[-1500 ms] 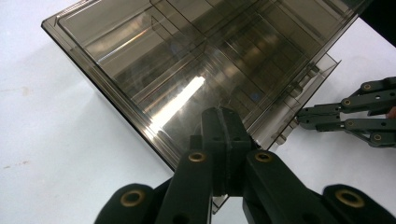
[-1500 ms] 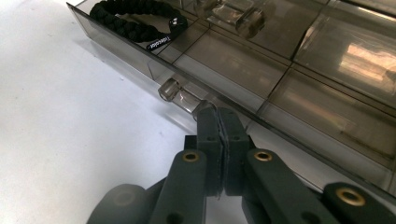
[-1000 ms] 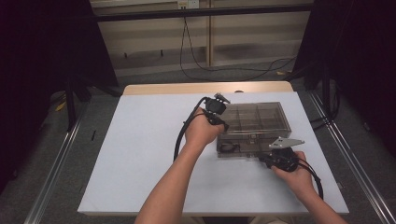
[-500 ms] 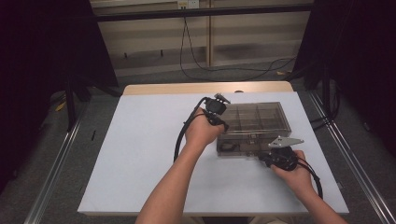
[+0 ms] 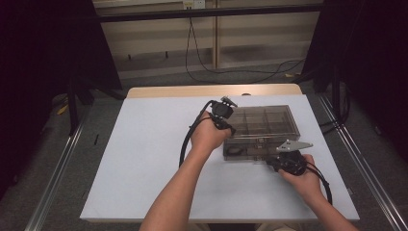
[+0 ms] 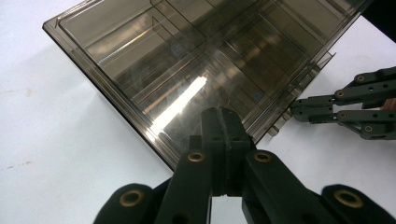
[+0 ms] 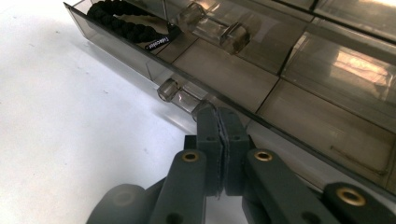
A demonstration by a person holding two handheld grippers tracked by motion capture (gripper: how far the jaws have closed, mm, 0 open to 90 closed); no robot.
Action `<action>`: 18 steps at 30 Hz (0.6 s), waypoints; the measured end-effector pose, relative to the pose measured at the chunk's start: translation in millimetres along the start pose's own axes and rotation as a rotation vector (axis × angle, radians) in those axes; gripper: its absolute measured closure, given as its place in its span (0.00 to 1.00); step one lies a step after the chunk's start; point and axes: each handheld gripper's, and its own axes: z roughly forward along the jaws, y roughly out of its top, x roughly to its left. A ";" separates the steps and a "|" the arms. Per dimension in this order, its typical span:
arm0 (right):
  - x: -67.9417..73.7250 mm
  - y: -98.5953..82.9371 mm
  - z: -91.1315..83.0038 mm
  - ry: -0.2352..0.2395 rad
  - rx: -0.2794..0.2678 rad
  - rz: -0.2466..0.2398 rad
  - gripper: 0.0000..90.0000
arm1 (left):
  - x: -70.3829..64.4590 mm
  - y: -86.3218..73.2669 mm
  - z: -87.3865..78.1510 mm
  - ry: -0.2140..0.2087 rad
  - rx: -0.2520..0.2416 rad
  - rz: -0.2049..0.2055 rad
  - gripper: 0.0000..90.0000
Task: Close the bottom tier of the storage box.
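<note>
A smoky transparent compartment box (image 5: 269, 126) lies on the white table (image 5: 144, 159), right of centre. My left gripper (image 5: 229, 128) is shut, its tips resting on the lid (image 6: 187, 56) near the box's left front corner (image 6: 223, 114). My right gripper (image 5: 270, 159) is shut too, and its tips (image 7: 217, 112) touch the box's front edge beside a clear latch (image 7: 175, 91). That gripper also appears at the right of the left gripper view (image 6: 299, 108). A black braided cord (image 7: 126, 23) lies in the front left compartment (image 5: 235, 150).
A second clear latch (image 7: 215, 28) sits farther along the front of the box. Both grippers' cables (image 5: 185, 139) trail over the table. A wooden strip (image 5: 211, 90) borders the far edge, and metal rails (image 5: 53, 187) run along both sides.
</note>
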 end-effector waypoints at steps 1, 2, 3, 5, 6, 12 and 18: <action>-0.1 0.1 0.1 0.000 -0.001 0.000 0.98 | 0.0 -0.1 0.1 -0.001 -0.001 0.000 1.00; -0.3 0.2 0.2 -0.001 -0.001 -0.002 0.98 | 0.0 -0.1 0.0 0.000 -0.001 0.000 1.00; -0.6 0.3 0.5 0.000 -0.003 -0.004 0.98 | -0.1 0.0 0.1 0.000 -0.001 0.001 1.00; -0.9 0.5 0.7 0.002 -0.003 -0.004 0.98 | -0.1 0.0 0.0 0.000 -0.001 0.000 1.00; -0.9 0.6 0.8 0.003 -0.002 -0.004 0.98 | 0.0 0.0 0.0 0.001 0.000 -0.001 1.00; -1.7 1.2 2.1 -0.001 -0.008 -0.005 0.98 | 0.1 0.3 -0.1 0.000 0.003 -0.002 1.00; -2.8 2.0 3.2 -0.004 -0.008 -0.001 0.98 | -0.7 0.5 0.1 0.004 0.004 -0.003 1.00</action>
